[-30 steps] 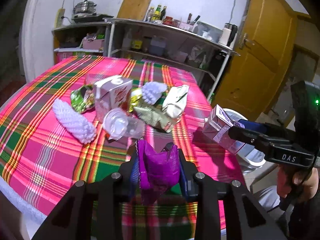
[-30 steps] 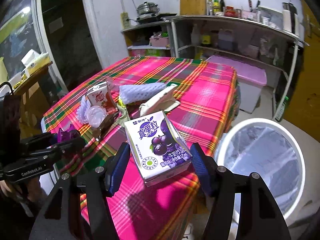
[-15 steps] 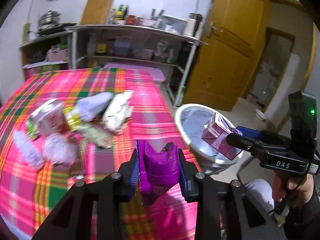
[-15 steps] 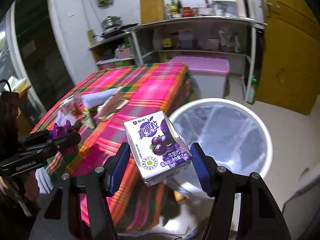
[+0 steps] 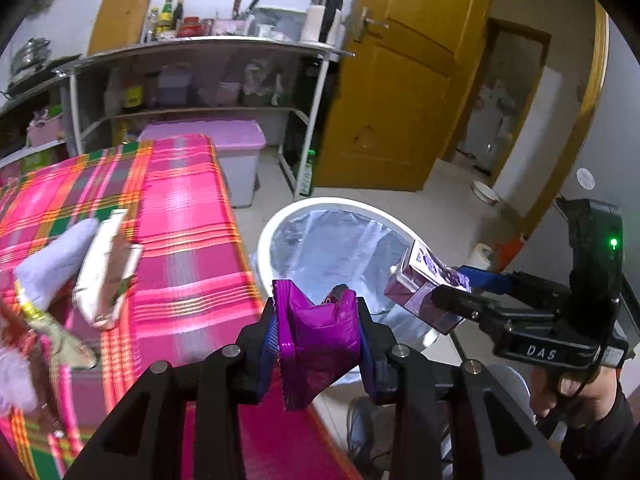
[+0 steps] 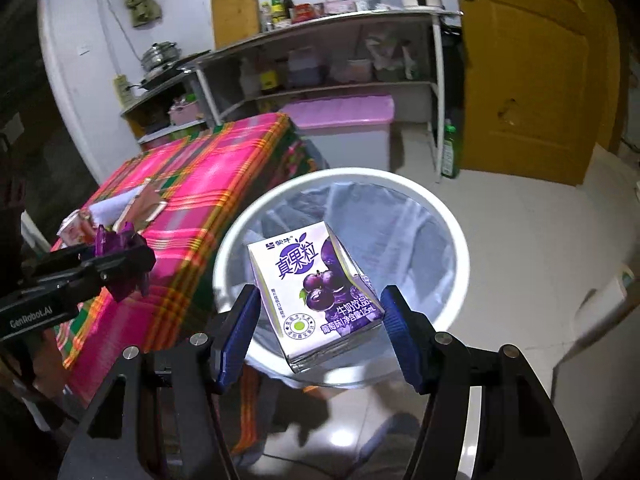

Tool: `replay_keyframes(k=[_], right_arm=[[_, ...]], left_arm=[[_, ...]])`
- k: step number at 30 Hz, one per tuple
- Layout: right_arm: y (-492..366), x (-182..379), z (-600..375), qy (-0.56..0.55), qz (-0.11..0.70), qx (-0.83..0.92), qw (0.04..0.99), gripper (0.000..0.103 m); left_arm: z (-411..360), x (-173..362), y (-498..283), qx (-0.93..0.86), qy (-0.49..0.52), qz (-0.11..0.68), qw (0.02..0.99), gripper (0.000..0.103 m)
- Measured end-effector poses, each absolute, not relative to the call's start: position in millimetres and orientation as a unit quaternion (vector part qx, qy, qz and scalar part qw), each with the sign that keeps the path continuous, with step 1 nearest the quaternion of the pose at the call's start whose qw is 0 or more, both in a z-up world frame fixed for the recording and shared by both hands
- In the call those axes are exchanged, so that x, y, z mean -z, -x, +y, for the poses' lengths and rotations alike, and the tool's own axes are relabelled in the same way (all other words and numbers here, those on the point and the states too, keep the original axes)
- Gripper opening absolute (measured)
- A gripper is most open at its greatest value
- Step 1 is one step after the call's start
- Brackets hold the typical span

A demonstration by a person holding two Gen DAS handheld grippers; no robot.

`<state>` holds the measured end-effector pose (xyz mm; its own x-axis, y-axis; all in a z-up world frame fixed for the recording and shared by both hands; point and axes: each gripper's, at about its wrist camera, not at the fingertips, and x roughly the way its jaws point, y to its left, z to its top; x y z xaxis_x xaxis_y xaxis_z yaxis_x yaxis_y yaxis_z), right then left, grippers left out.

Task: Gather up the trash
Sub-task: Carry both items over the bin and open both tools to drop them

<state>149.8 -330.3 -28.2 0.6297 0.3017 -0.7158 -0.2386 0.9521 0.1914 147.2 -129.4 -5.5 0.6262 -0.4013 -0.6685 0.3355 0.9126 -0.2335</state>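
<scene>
R hand-held gripper (image 6: 320,316) pinches a purple-and-white drink carton (image 6: 314,294) btwn its blue pads, jaws wide on the box. Carton sits tilted, one corner up, printed face toward the wrist cam, long axis leaning up and to the left in that view. Readable on it: big Chinese characters 真果粒, grape picture, a small green round mark, and "125mL" in the bottom line; the rest of the small print is too fine to make out. Carton hangs over the near rim of the round white bin (image 6: 460,236), which stands on the floor just off the tabletop's (image 6: 192,184) corner, lined w/ a clear bag.

L hand-held gripper (image 5: 318,332) is clamped on a crumpled purple foil wrapper (image 5: 316,328); wrapper stands upright btwn the pads, top edges sticking up, lower end hanging below them. No writing legible on it. It's over the tabletop's edge nearest the bin, w/ the bin just beyond.

In the L cam the R gripper body reads "DAS"; in the R cam the L gripper body reads "GenRobot.AI".

Still on the plaid tabletop: a white foam sleeve (image 5: 52,264), a silver-white pouch (image 5: 106,276) beside it, blurred.
</scene>
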Motion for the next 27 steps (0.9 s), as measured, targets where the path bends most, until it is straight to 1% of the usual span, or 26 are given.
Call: replay_keyframes(k=[8,9,11,12,13,16,20,25,27], right_arm=[[-166,49,-343,-0.035,0.430,-0.120,0.894,0.063],[-169,52,-345,-0.036,0.435,-0.118,0.892,0.063],[-172,55,-346,-0.035,0.440,-0.116,0.890,0.063],[-172,56,-346,-0.034,0.441,-0.115,0.890,0.064],[-174,56,-346,-0.033,0.443,-0.113,0.889,0.064],[-176,57,-346,-0.029,0.446,-0.113,0.888,0.064],[-174,56,-342,-0.021,0.442,-0.114,0.889,0.064],[-171,53,-340,-0.021,0.438,-0.110,0.892,0.064],[-169,50,-341,-0.021,0.434,-0.109,0.894,0.064]], left_arm=[[-159,22,-185,0.223,0.037,0.407,0.885,0.037],[-161,25,-189,0.224,0.035,0.410,0.883,0.039],[-164,30,-195,0.224,0.035,0.419,0.879,0.046],[-166,33,-198,0.226,0.037,0.423,0.877,0.053],[-168,35,-202,0.226,0.038,0.426,0.875,0.056],[-170,40,-208,0.227,0.038,0.432,0.872,0.060],[-169,41,-210,0.226,0.040,0.432,0.872,0.062],[-166,40,-211,0.226,0.050,0.424,0.875,0.070],[-165,38,-210,0.228,0.052,0.421,0.876,0.071]])
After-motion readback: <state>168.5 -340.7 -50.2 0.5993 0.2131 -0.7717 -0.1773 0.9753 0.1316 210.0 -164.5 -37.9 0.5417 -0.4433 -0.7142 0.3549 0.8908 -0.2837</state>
